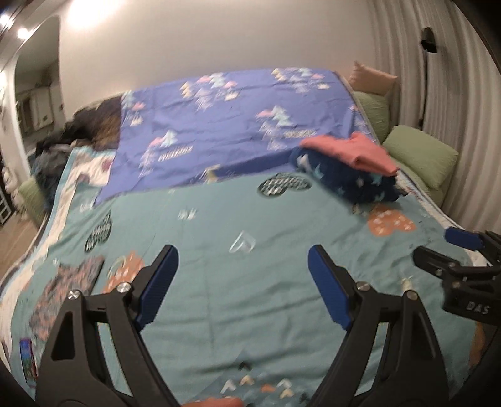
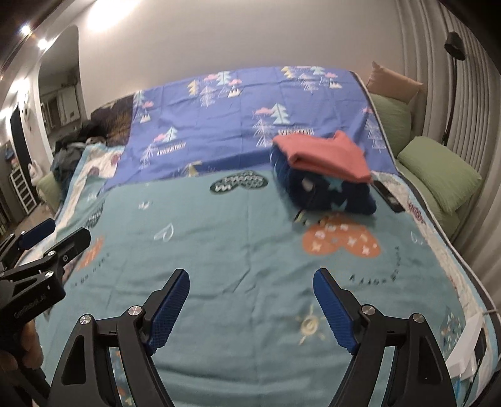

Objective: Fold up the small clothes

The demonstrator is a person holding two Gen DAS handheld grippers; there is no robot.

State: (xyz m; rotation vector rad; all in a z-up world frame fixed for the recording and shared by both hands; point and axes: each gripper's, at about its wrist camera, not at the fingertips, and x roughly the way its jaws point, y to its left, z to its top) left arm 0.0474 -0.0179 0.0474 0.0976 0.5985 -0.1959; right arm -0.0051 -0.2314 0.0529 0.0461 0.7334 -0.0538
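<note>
My left tongs (image 1: 240, 260) and right tongs (image 2: 251, 283) both gaped empty over the teal bedspread (image 2: 238, 238); folded clothes (image 2: 325, 175) sat far right, green pillows (image 2: 438, 175) by the wall

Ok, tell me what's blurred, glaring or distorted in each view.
Left wrist view: motion-smeared throughout, the folded clothes stack soft; ceiling lights blown out; wall bowed by the fisheye. Right wrist view: sharper, bedspread prints mostly readable; same glare top left.
</note>
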